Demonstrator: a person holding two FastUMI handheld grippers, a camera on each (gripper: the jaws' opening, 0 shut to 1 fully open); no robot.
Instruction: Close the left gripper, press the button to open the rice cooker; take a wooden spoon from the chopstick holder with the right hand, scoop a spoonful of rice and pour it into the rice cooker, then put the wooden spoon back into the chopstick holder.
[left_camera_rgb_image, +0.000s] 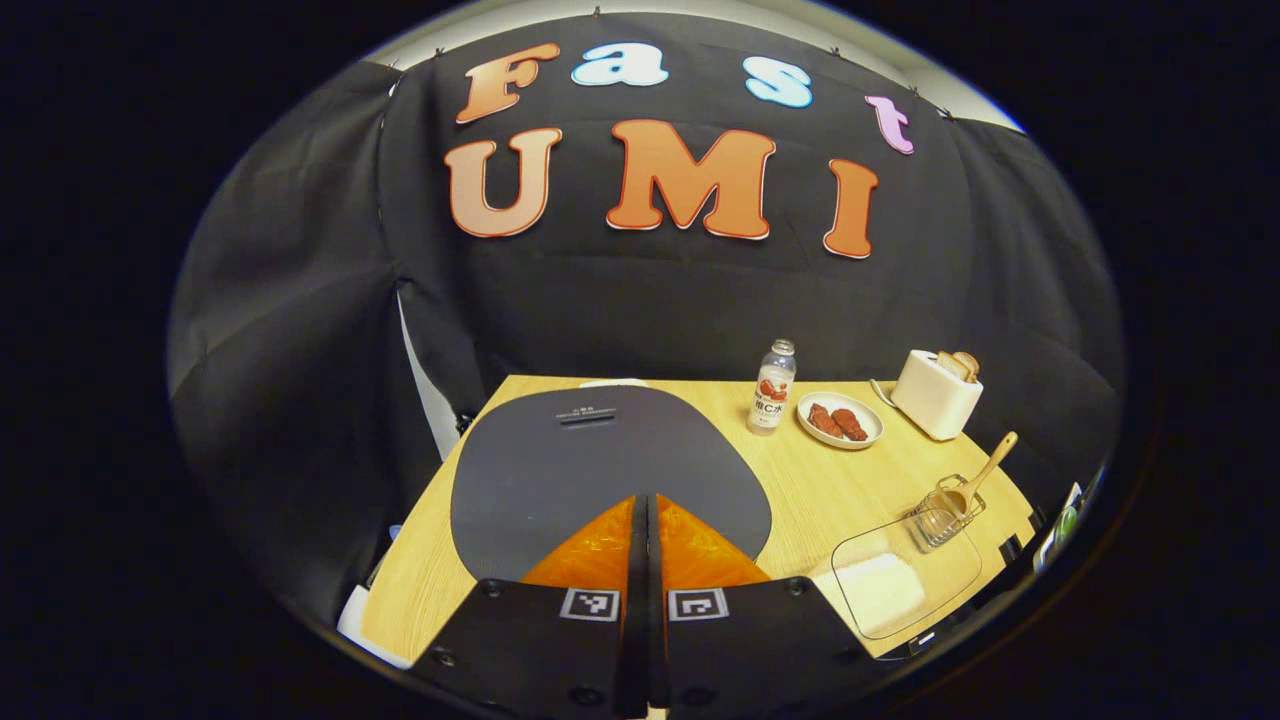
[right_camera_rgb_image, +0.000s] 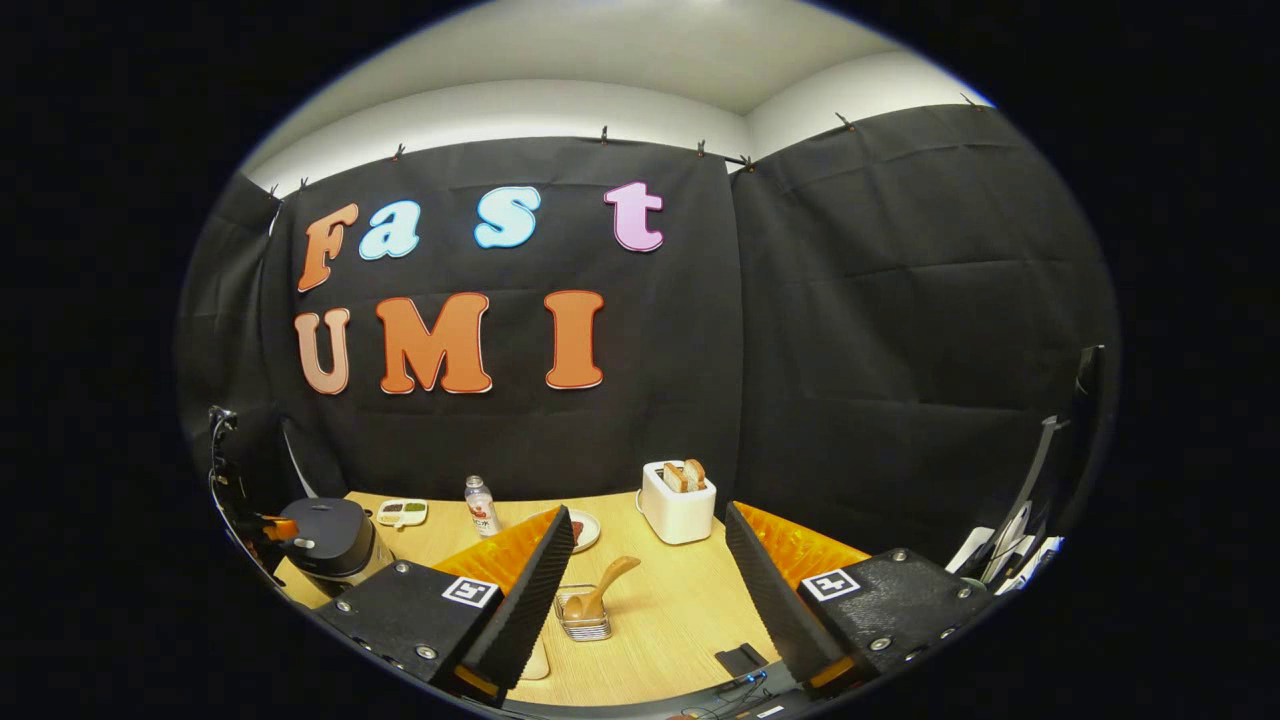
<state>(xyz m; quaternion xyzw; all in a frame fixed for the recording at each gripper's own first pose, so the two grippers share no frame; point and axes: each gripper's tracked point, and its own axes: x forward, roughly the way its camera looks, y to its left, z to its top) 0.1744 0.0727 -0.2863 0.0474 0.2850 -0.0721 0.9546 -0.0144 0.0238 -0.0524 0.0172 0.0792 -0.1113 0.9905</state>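
Step in hand, as I judge it: opening the cooker. Your left claw (left_camera_rgb_image: 645, 560) has its fingers pressed together with nothing between them, poised just above the dark grey domed lid of the rice cooker (left_camera_rgb_image: 610, 470), which is down. The next move calls for a press on the release button; I cannot make the button out, since the claw covers the lid's near edge.

Moving right along the pale wooden desk (left_camera_rgb_image: 800, 490): the clear plastic tray of white rice (left_camera_rgb_image: 880, 590), then the wire chopstick holder (left_camera_rgb_image: 945, 510) with the light wooden spoon (left_camera_rgb_image: 985, 470) leaning in it.

Your right claw (right_camera_rgb_image: 645, 590) is spread wide and empty, well short of the spoon. The holder's far side is blurred.
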